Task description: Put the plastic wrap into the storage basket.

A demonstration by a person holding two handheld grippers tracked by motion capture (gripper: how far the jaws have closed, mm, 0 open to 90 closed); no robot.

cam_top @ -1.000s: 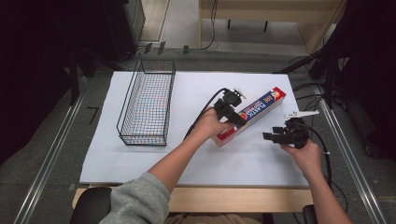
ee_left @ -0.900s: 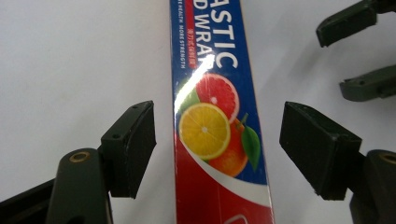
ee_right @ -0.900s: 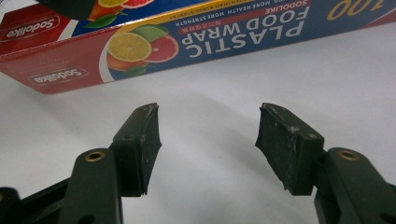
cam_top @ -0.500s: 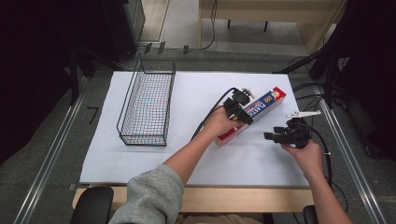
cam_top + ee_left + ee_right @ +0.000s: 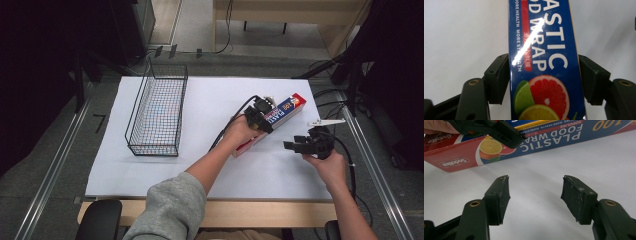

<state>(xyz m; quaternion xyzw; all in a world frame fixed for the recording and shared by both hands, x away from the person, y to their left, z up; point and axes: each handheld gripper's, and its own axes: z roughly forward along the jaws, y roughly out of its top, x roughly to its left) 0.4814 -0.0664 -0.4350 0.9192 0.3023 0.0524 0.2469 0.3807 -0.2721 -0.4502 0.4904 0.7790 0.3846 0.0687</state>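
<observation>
One long box of plastic food wrap (image 5: 272,122) is lying on the white worktop (image 5: 210,105), over on the right side. The left gripper (image 5: 260,119) is sitting around the middle of it. In the left gripper view the two black jaws are standing on either side of the box (image 5: 544,60). The left jaw is touching the box's side. The right jaw is looking just a tiny bit away from it. So I am thinking the left gripper is spread around the box and not squeezing it tight yet.

The box is looking like thin cardboard with a shiny skin, so it is probably light and a bit slippery. It is stiff along its length, but its thin sides could dent if squeezed hard. The middle is a good place to be holding it, so neither end is tipping down.

The right gripper (image 5: 305,145) is hovering just beside the box, on the near side. Its jaws are spread wide with nothing between them (image 5: 535,195).

Counting things: one box, one black wire basket (image 5: 157,112) standing well apart on the left and looking hollow, and two grippers.
</observation>
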